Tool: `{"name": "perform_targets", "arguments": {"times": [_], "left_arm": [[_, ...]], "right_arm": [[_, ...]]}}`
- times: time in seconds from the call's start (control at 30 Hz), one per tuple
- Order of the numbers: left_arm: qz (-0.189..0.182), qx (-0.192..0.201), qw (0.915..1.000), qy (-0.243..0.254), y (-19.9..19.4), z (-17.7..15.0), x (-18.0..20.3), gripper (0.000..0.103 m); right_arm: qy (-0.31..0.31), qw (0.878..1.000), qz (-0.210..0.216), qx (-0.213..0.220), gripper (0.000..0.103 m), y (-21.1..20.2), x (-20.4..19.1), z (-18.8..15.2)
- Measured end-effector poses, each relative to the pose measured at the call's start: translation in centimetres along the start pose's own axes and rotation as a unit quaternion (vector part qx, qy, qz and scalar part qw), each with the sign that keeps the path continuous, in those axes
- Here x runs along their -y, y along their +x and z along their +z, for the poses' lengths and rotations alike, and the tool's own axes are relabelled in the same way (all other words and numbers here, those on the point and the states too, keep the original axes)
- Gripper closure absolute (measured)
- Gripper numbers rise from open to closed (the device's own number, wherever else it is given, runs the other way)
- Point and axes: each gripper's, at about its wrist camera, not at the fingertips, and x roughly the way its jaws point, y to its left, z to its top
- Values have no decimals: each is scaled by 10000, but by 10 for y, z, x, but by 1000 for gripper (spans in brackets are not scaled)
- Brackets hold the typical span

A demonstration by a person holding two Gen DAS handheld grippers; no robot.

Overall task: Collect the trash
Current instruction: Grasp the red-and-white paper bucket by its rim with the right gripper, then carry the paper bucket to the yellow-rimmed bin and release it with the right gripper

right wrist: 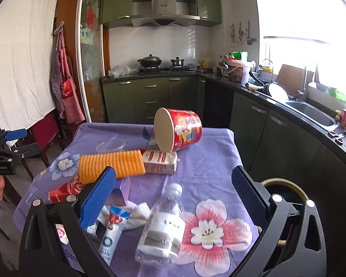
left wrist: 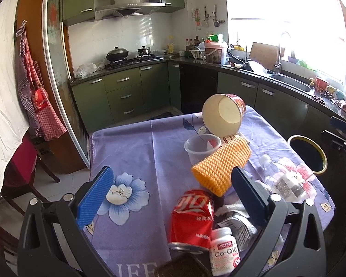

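Trash litters a table covered with a purple flowered cloth (left wrist: 131,147). My left gripper (left wrist: 170,182) is open above a crushed red can (left wrist: 192,217), with a white Co-Q10 pill bottle (left wrist: 223,249) beside it and an orange foam net (left wrist: 221,166) just past its right finger. My right gripper (right wrist: 173,182) is open over a clear plastic bottle (right wrist: 163,226) lying on the cloth. A red paper bucket (right wrist: 177,129) lies tipped at the far end, resting on a small carton (right wrist: 160,161). A clear plastic cup (left wrist: 201,149) stands beside the net.
A round black bin with a yellow rim (left wrist: 308,153) stands off the table's right side. A squeeze tube (right wrist: 111,228) and white crumpled paper (right wrist: 138,214) lie near my right gripper's left finger. Green kitchen cabinets (right wrist: 150,97) and a sink counter (right wrist: 311,113) lie beyond. A red chair (left wrist: 23,161) stands left.
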Motion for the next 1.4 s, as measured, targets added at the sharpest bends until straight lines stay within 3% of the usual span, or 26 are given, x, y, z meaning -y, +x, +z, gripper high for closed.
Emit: {"name": "perform_targets", "arguments": {"times": [0.23,0.33,0.4,0.63,0.7,0.73,0.8,0.9,1.03,1.2,1.4], "left_arm": [[122,-166,9997,-133,65,37,-30,6],[14,-286,9995,-154,91,41,-38,6],[-7,-333,9994,-102,106,40,-40,6],[-216,-510,9978,-372,142,31,-56,6],[-248,-522,9974,-441,146,27,-58,6],[-267,-525,9972,-457,147,25,-59,6],[-312,-540,9969,-469,148,23,-61,6],[-394,-555,9965,-475,150,21,-60,6],[-418,-585,9966,-409,155,19,-56,6],[-400,-620,9966,-368,153,19,-53,6],[-351,-479,9978,-284,127,23,-51,6]], "right_arm": [[-647,9962,-259,-524,7,107,-21,59],[-842,9912,-597,-833,25,166,-24,72],[-982,9865,-866,-985,34,201,-24,76],[-1427,9684,-1557,-1325,37,280,-34,73],[-1587,9620,-1745,-1375,45,293,-34,67],[-1632,9595,-1830,-1384,50,297,-32,66],[-1688,9555,-2017,-1335,72,304,-27,64],[-1625,9535,-2173,-1316,88,311,-10,66],[-1092,9633,-1961,-1470,93,312,29,81],[113,9775,-1082,-1805,99,290,93,104],[1096,9699,-645,-2076,98,218,179,109]]}}
